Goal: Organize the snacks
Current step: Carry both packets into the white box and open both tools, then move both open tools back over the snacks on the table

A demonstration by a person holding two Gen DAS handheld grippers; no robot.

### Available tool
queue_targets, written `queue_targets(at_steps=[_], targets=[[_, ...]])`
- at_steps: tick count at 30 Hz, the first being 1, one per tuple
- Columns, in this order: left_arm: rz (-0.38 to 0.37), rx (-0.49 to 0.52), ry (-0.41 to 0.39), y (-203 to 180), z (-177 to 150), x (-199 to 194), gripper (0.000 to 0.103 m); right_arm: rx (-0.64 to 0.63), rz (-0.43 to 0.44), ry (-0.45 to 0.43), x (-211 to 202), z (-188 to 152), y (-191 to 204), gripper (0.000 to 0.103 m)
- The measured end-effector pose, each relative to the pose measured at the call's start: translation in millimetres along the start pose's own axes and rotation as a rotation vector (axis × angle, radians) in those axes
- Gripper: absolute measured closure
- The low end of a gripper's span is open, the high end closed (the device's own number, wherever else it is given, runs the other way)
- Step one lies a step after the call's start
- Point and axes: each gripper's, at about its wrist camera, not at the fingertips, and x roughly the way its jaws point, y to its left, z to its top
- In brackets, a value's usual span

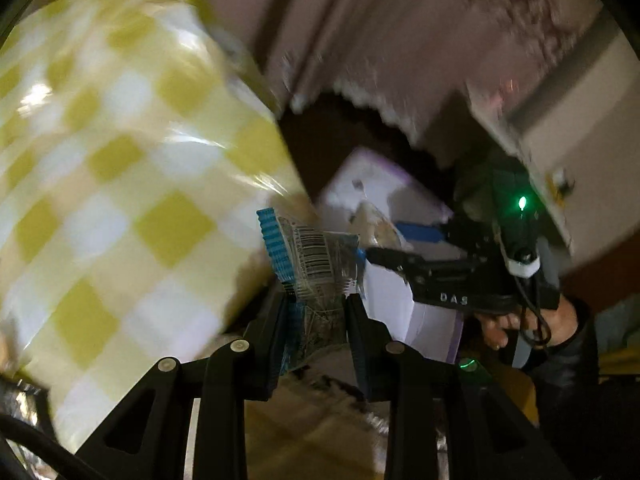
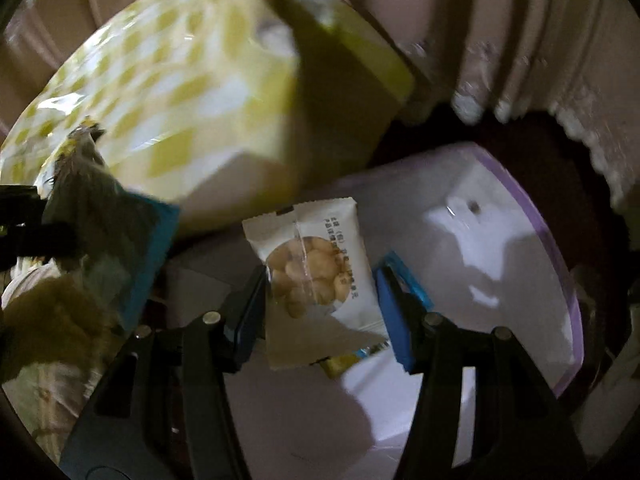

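Left wrist view: we look down our left gripper (image 1: 316, 300), whose two black fingers are clamped on a clear packet (image 1: 316, 264) with a blue crimped edge and a barcode.
Landmark: a white bin (image 1: 416, 312) with a lilac rim lies just beyond the packet; we place everything else by it.
Checked box: a large yellow-and-white checked box (image 1: 120, 184), blurred, fills the frame left of the bin and stands just beside it.
Right gripper: seen from the left wrist, the right gripper (image 1: 384, 254) reaches over the bin from the right, a green light glowing on its body, a hand (image 1: 508, 324) in a dark sleeve behind it.
Backdrop: pale curtain folds with a lacy hem hang behind the bin; the floor under it is dark.
Right wrist view: our right gripper (image 2: 320, 292) hangs over the bin (image 2: 520, 216), fingers closed on a white packet (image 2: 316, 276) with a clear window showing pale round nuts.
Grip: the packet sits between a black left finger and a blue-padded right one, its lower end creased below them.
Under the packet: a sliver of yellow and blue wrapper (image 2: 344, 360) peeks out over the bin's white floor; we cannot tell what it is.
Box, second look: the checked box (image 2: 200, 92) rises just left of and behind the bin, one plain yellow-green side turned to us.
Left gripper from here: at the left edge, beside the bin, the blue-edged packet (image 2: 116, 240) shows in blur, with a dark shape (image 2: 24, 224) that we take for the left gripper.
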Motion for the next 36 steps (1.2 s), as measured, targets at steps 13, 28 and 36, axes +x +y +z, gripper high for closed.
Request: queue_targets(at_steps=[13, 28, 36], targets=[[0.182, 0.183, 0.334, -44.9, 23.6, 116.7, 0.072, 0.104, 0.053, 0.070, 47.1, -21.9, -28.3, 0.045], [0.194, 0.115, 0.268, -36.2, 25.2, 100.4, 0.053, 0.118, 0.063, 0.064, 40.8, -18.2, -31.1, 0.038], [0.201, 0.048, 0.019, -23.6, 18.4, 15.4, 0.053, 0.133, -0.027, -0.025, -5.3, -10.5, -34.6, 0.031]])
